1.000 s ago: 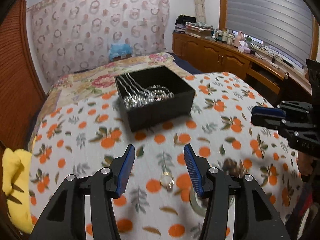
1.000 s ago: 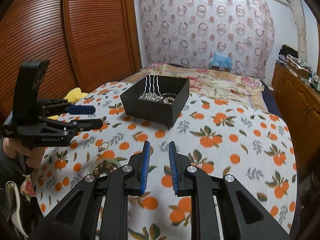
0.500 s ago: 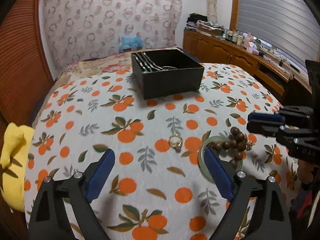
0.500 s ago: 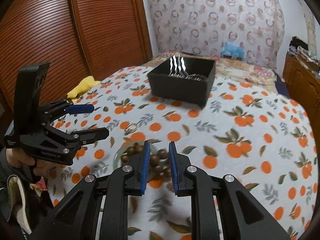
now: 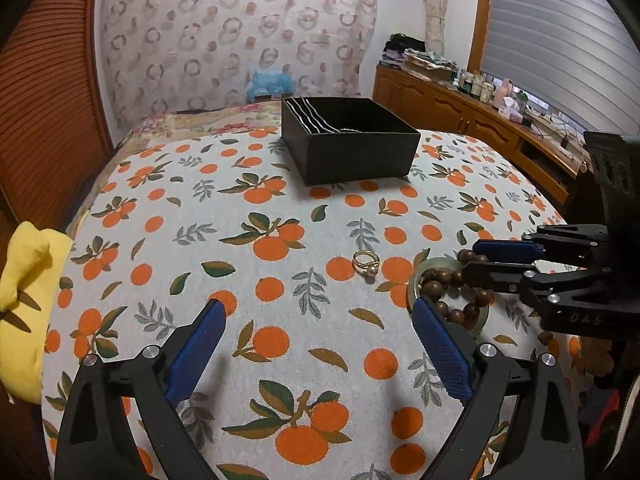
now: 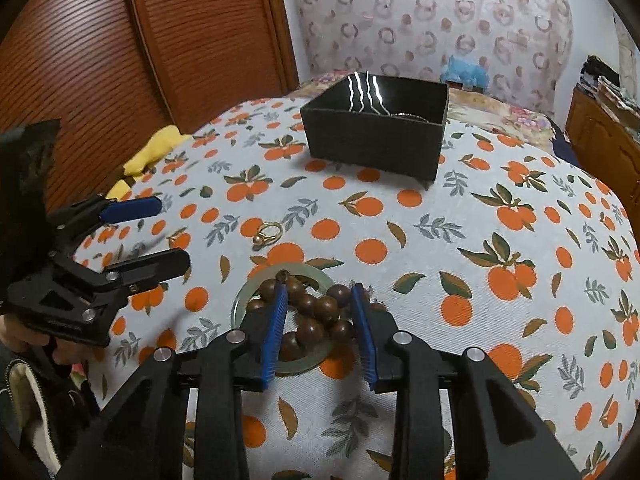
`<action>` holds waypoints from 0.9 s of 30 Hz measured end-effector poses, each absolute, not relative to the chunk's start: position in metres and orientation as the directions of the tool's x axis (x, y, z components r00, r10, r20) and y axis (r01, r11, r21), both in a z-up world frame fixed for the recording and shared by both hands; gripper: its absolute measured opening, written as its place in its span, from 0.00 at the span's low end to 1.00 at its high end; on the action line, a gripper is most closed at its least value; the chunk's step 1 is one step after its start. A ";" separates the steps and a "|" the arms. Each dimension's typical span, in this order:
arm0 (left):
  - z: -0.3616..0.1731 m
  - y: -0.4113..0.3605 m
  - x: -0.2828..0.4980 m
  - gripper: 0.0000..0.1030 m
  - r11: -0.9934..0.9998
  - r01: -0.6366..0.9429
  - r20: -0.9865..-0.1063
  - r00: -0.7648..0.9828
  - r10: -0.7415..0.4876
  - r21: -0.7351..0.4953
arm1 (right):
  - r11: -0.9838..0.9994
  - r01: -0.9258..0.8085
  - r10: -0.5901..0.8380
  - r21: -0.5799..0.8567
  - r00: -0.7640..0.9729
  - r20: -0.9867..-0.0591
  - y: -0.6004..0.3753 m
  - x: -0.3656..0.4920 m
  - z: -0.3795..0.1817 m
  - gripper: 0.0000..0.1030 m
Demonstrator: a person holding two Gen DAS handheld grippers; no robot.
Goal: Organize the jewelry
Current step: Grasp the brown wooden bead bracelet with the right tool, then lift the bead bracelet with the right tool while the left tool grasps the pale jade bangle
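On a bed spread with an orange-print cloth (image 5: pixel 280 320), the left gripper (image 5: pixel 318 312) hangs over bare cloth, its jaws spread wide with nothing between them. At its one o'clock lies a gold ring (image 5: pixel 365 262); at twelve, farther off, a black box (image 5: pixel 352 152) holding wavy silver hairpins (image 6: pixel 366 90). The right gripper (image 6: pixel 318 294), jaws just opening, straddles a brown bead bracelet (image 6: pixel 316 312) heaped on a pale green bangle (image 6: pixel 240 300), pads not yet pressing.

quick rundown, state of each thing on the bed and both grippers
black box: lidless, wavy hairpins inside
gold ring: loose on cloth
bead bracelet: heaped on jade bangle
left gripper: open wide, empty
right gripper: just opening, straddling the beads, not gripping
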State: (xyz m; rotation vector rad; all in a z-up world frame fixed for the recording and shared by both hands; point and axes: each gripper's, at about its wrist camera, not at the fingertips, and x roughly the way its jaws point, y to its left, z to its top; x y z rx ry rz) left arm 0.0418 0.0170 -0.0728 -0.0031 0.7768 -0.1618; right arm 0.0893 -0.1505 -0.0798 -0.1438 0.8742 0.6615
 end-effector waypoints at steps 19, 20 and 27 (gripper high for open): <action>-0.077 0.003 0.048 0.88 0.983 0.178 -0.727 0.668 -0.161 -0.054 | 0.784 -0.606 0.532 0.137 0.541 -0.651 -0.175 0.086 -0.042 0.14; -0.078 0.001 0.049 0.88 0.980 0.192 -0.729 0.662 -0.174 -0.059 | 0.787 -0.602 0.532 0.133 0.553 -0.641 -0.179 0.086 -0.038 0.14; -0.078 -0.024 0.056 0.88 0.960 0.273 -0.746 0.626 -0.227 -0.062 | 0.808 -0.572 0.537 0.142 0.614 -0.579 -0.212 0.086 -0.011 0.14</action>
